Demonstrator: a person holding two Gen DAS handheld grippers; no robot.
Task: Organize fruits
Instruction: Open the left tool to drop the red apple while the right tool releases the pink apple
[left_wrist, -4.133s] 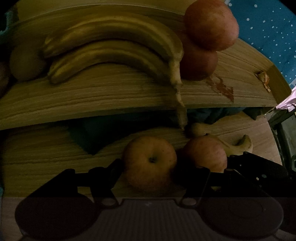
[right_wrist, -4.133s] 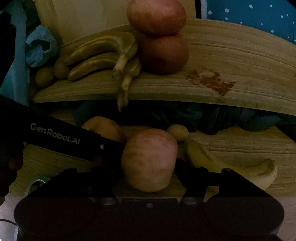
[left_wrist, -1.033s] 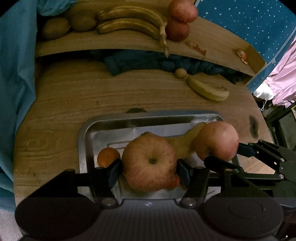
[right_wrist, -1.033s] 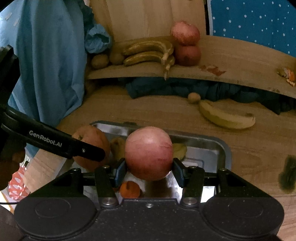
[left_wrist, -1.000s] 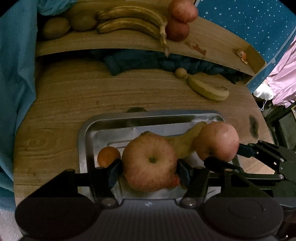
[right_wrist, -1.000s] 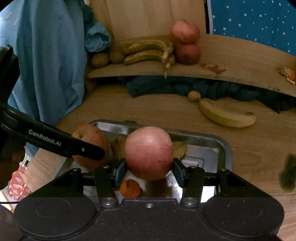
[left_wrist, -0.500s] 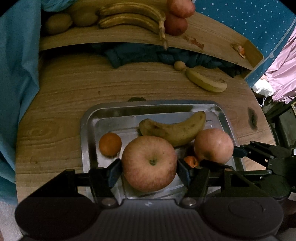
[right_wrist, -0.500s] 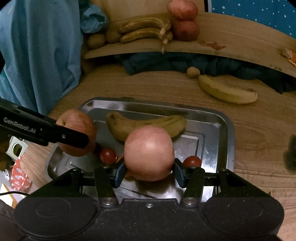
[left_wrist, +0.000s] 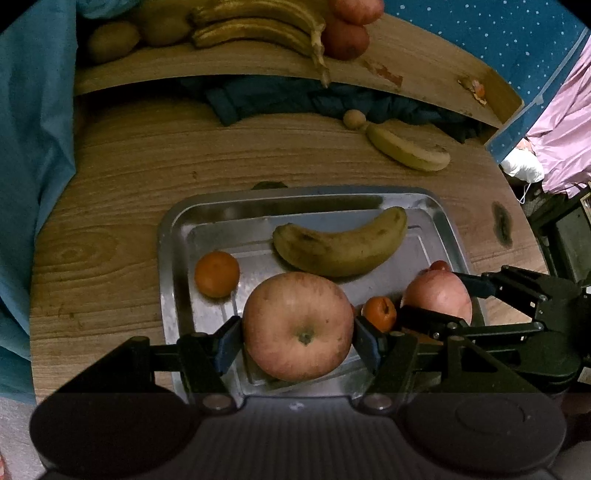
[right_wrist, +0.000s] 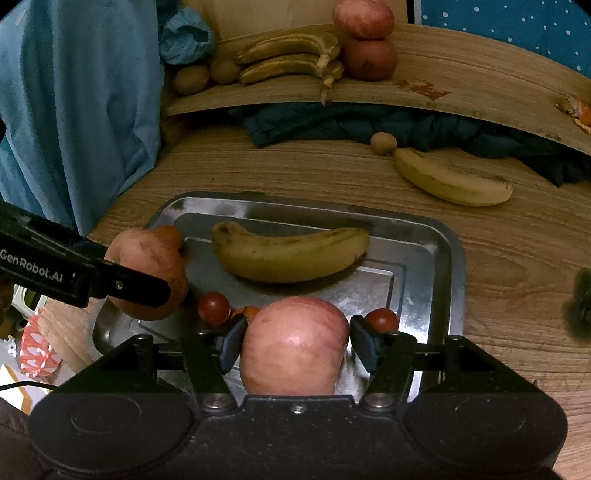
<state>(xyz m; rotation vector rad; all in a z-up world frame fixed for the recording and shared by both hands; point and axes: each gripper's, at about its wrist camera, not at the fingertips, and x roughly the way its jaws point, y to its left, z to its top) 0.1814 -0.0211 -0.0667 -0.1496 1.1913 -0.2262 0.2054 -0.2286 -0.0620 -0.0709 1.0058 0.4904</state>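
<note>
My left gripper (left_wrist: 298, 341) is shut on a yellow-red apple (left_wrist: 298, 321), stem end facing the camera, low over the near left part of a steel tray (left_wrist: 166, 236). My right gripper (right_wrist: 297, 343) is shut on a pink-red apple (right_wrist: 293, 354) over the tray's (right_wrist: 452, 258) near right part. In the tray lie a spotted banana (left_wrist: 340, 247), an orange (left_wrist: 217, 274), a small orange fruit (left_wrist: 380, 313) and two cherry tomatoes (right_wrist: 213, 308). Whether either apple touches the tray is hidden.
A loose banana (right_wrist: 450, 181) and a small brown fruit (right_wrist: 383, 142) lie on the wooden table beyond the tray. A raised wooden shelf (right_wrist: 461, 85) at the back holds bananas (right_wrist: 288, 59), two stacked apples (right_wrist: 369, 37) and kiwis. Blue cloth (right_wrist: 74, 110) hangs at the left.
Both grippers have carried their apples from near the shelf back over the tray and sunk lower toward it. In the last half second the tray's banana and tomatoes have come into fuller view.
</note>
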